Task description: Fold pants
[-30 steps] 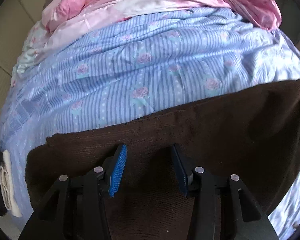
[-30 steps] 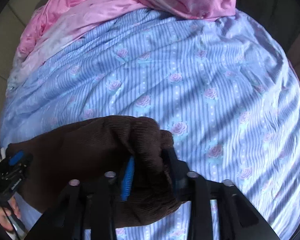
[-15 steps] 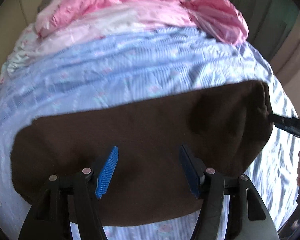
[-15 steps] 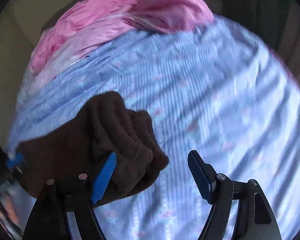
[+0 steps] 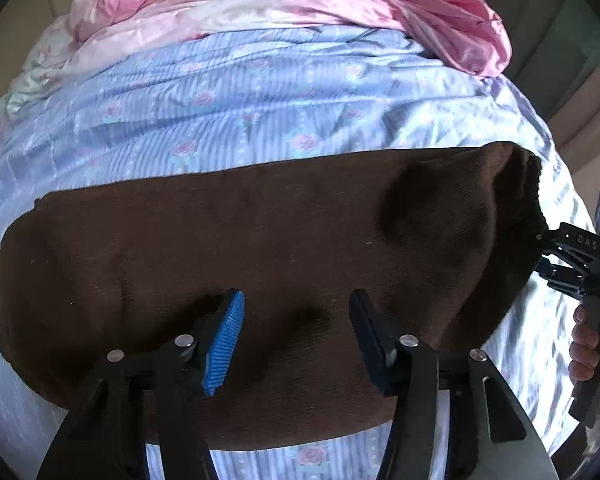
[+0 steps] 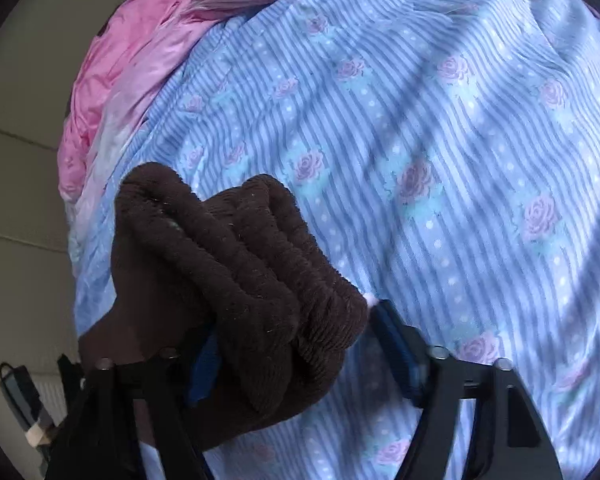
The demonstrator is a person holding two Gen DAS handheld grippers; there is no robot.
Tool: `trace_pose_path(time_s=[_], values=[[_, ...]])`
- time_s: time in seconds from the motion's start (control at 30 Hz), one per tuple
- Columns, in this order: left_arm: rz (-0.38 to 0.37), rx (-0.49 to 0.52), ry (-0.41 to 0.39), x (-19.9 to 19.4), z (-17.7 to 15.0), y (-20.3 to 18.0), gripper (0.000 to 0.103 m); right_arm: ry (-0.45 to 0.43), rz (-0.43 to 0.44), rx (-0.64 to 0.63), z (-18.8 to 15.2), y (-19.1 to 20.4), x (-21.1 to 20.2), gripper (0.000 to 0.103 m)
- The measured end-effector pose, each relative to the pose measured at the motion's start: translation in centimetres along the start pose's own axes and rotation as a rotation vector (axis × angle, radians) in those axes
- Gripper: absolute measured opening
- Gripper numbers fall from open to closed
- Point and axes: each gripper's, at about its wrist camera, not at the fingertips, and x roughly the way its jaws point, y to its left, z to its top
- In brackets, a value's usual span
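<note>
The left gripper (image 5: 296, 336) points down over the brown pants (image 5: 228, 248), its jaws closing with only flat cloth under them, gripping nothing. The right gripper (image 6: 296, 344) is closing on the bunched end of the pants. The soft, ribbed pants lie across the blue striped rose bedsheet (image 5: 260, 112).

Pants (image 5: 260, 248) dk brown; sheet (image 5: 260, 100) blue striped w/ pink roses; quilt (image 5: 440, 12) pink.

Bed under blue striped rose-print sheet (image 5: 260, 92), brown pants (image 5: 220, 248) spread across it, crumpled pink cover (image 5: 300, 4) behind
</note>
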Motion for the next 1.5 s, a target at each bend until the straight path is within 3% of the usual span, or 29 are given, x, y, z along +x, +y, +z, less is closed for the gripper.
trace_pose_path(time_s=[0.1,0.3,0.4,0.57,0.63,0.67,0.77,0.87,0.93,1.03,1.23,1.4,1.5], values=[[-0.038,0.01,0.005,0.0,0.2,-0.8,0.047,-0.026,0.05,0.07,-0.3,-0.7,-1.2,0.042],[-0.088,0.037,0.075,2.5,0.6,-2.5,0.04,-0.089,0.11,0.163,-2.2,-1.6,-3.4,0.04],[-0.039,0.101,0.124,5.0,0.4,-3.4,0.04,-0.083,0.112,0.199,-2.5,-2.1,-3.1,0.04],[-0.02,0.146,0.132,4.4,1.2,-3.9,0.04,-0.076,0.051,0.174,-1.9,-1.5,-2.8,0.04],[-0.005,0.113,0.08,2.4,1.1,-3.3,0.045,-0.076,0.024,0.161,-1.6,-1.2,-2.6,0.043],[-0.006,0.099,0.053,1.3,1.0,-2.9,0.053,-0.07,0.006,0.157,-1.5,-1.0,-2.5,0.05],[-0.029,0.052,-0.038,-2.8,-0.5,-0.9,0.057,-0.079,-0.122,0.122,-1.9,0.0,-3.3,0.067],[-0.039,0.009,-0.09,-6.4,-2.3,1.8,0.057,-0.157,-0.261,-0.005,-3.9,3.0,-5.9,0.067],[-0.024,-0.009,-0.116,-8.5,-3.7,4.4,0.057,-0.194,-0.293,-0.099,-5.6,5.1,-7.4,0.067],[0.012,-0.038,-0.133,-10.7,-5.6,7.9,0.057,-0.197,-0.255,-0.245,-9.3,8.9,-8.4,0.067],[0.097,-0.123,-0.117,-11.9,-8.7,16.3,0.057,-0.046,-0.093,-0.425,-17.6,15.3,-5.5,0.067],[0.135,-0.153,-0.11,-10.8,-9.9,21.3,0.057,0.03,-0.075,-0.518,-22.0,18.4,-1.0,0.066],[0.108,-0.187,-0.109,-10.1,-10.0,23.8,0.057,0.066,-0.09,-0.559,-23.5,19.6,1.3,0.065]])
